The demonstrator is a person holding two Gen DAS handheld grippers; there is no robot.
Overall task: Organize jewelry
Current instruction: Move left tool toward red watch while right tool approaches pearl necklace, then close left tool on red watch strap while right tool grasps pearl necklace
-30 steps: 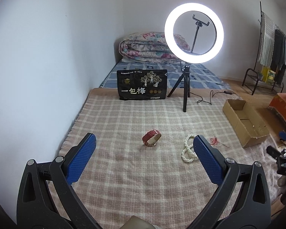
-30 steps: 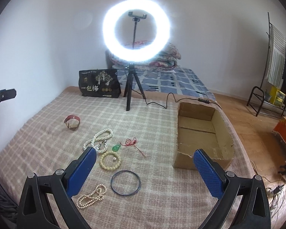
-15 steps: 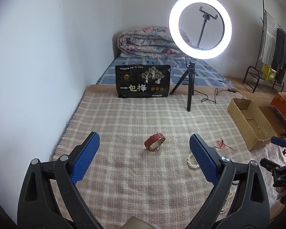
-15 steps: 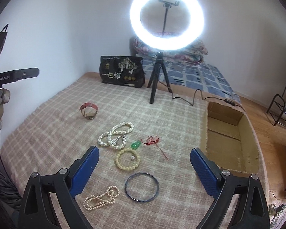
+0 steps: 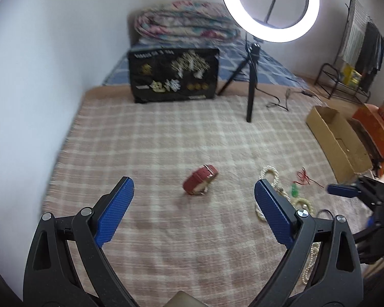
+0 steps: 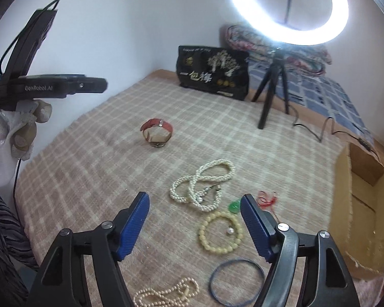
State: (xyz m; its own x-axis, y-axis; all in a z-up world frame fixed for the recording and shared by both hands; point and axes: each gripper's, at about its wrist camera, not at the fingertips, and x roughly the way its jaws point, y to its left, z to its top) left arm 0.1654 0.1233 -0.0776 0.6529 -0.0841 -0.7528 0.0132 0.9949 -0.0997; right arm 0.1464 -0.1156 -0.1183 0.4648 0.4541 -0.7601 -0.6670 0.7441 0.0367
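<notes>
Both tools lowered nearer; left tool (image 5: 194,209), right tool (image 6: 195,221) wide; beaded bracelet (image 6: 220,231) round.

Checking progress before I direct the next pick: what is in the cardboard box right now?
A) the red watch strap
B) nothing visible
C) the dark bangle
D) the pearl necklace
B: the cardboard box shows only bare inner walls, while the red strap, pearl necklace and dark bangle all lie on the checked blanket.
</notes>
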